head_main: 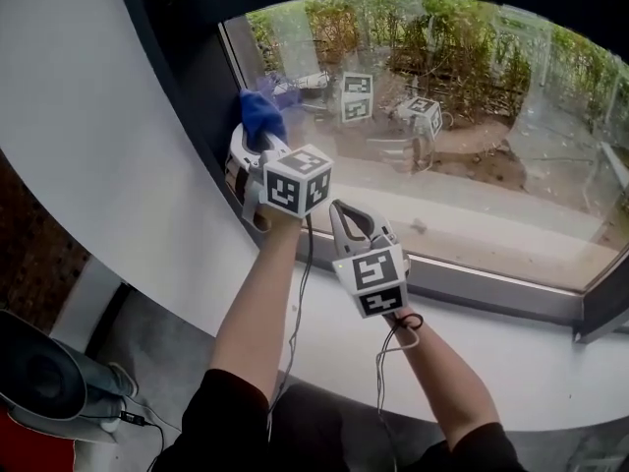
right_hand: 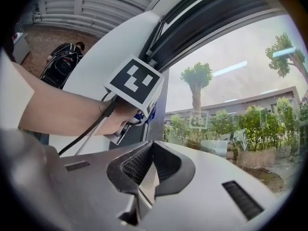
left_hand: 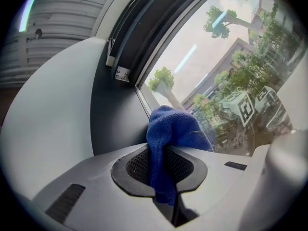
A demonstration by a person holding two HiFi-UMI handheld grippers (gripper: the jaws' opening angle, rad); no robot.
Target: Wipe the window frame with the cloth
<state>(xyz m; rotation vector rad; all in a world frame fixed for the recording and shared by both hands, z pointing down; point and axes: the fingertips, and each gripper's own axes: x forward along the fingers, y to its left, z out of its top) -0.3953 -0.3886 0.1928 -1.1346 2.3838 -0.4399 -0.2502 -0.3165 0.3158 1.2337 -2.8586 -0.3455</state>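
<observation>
The blue cloth [left_hand: 169,134] is bunched against the dark upright of the window frame [left_hand: 115,112], right where it meets the glass [left_hand: 211,57]. It looks soft, light and limp, so it should fold and drag under pressure and not push stiffly. A hold on a gathered fold, with a wad left proud of the tips, suits wiping. The left tool [left_hand: 163,172] has that hold, its 2 jaws clamped on the cloth's tail. The right tool [right_hand: 147,172] hangs beside it above the white sill [head_main: 118,165], jaws slightly apart with nothing between them.
</observation>
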